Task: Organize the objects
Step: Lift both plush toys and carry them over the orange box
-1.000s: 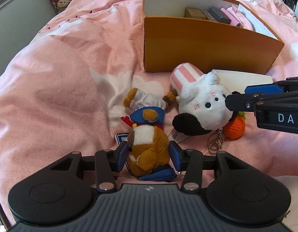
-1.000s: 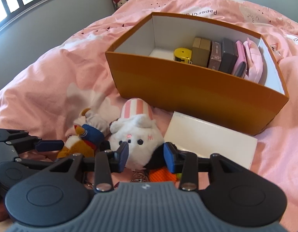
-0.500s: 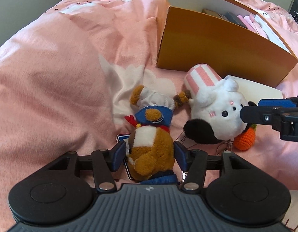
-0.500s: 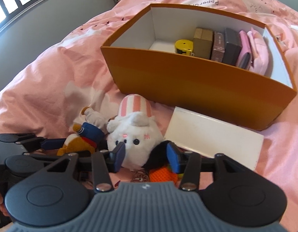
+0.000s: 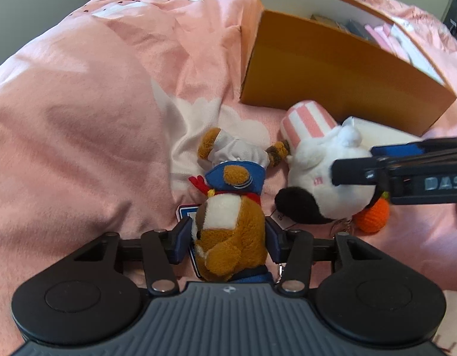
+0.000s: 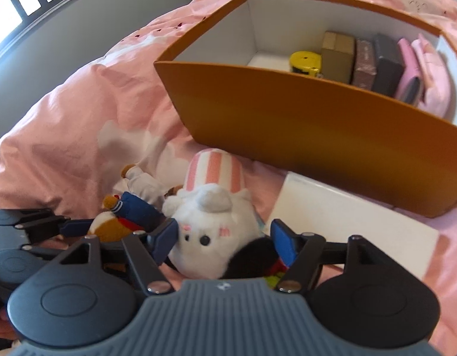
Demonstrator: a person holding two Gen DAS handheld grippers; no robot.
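The brown plush dog [image 5: 229,237] lay on the pink bedspread [image 5: 80,118] at the near left, between the pads of the left gripper [image 5: 228,241], whose jaws had just been closing and now pressed its flanks. To its right the white plush [image 6: 212,231] sat between the spread jaws of the right gripper [image 6: 225,241], which had just been opening; they flanked it without clearly squeezing. Both toys seemed about to be lifted toward the orange box [image 6: 302,124] at the far right. Only the right view showed the box's inside: a yellow tape measure [image 6: 305,62] and upright items. Only the left view showed the orange knitted ball [image 5: 372,218].
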